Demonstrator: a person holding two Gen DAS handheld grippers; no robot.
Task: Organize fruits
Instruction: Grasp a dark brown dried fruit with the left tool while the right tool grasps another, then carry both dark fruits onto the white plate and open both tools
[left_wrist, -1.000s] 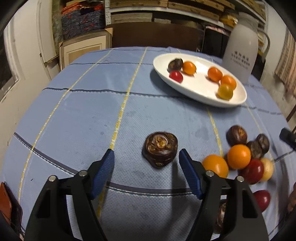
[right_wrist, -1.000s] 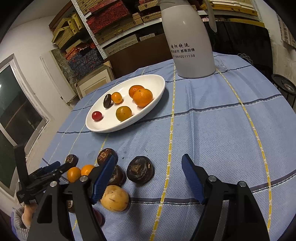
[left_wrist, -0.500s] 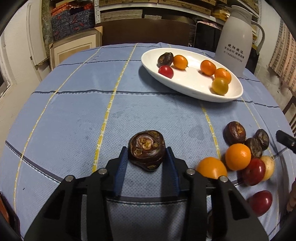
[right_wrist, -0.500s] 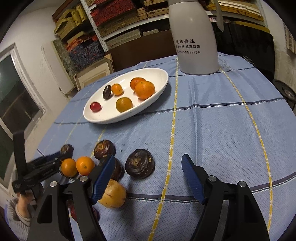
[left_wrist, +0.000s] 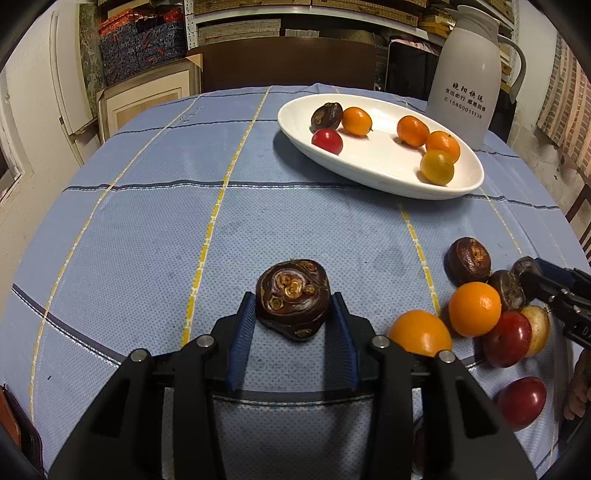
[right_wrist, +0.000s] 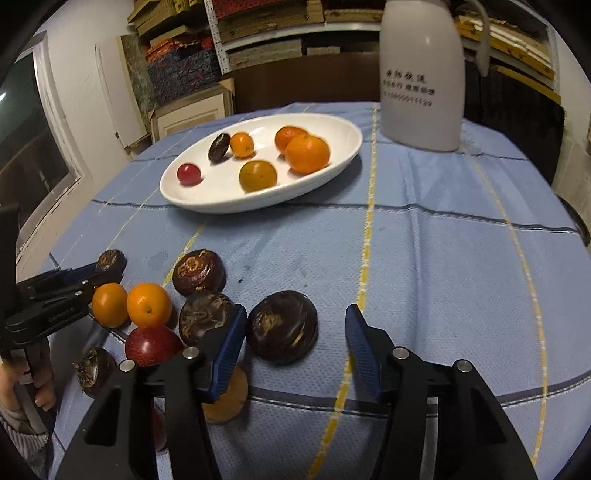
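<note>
My left gripper (left_wrist: 293, 300) is shut on a dark brown water chestnut (left_wrist: 293, 308) that rests on the blue checked tablecloth (left_wrist: 147, 229). In the right wrist view my right gripper (right_wrist: 295, 310) straddles another dark water chestnut (right_wrist: 282, 325). Its jaws are closing; the left pad sits close to the fruit and the right pad (right_wrist: 360, 343) stands apart from it. A loose pile of oranges (right_wrist: 149, 304), red fruits (right_wrist: 151, 345) and more chestnuts (right_wrist: 199, 271) lies just left of it. The white oval plate (left_wrist: 369, 177) (right_wrist: 221, 207) at the back holds several oranges, a red fruit and a chestnut.
A tall white thermos jug (left_wrist: 465, 70) (right_wrist: 421, 85) stands behind the plate. The right gripper's tip (left_wrist: 554, 288) reaches into the pile (left_wrist: 474, 308). A hand (right_wrist: 22, 384) holds the left gripper (right_wrist: 74, 282) at the table's left edge. Shelves and a box lie beyond.
The left jaws have shut on the chestnut and stayed there. My right gripper has shifted and rolled so the dark chestnut now lies between its fingers, which have narrowed.
</note>
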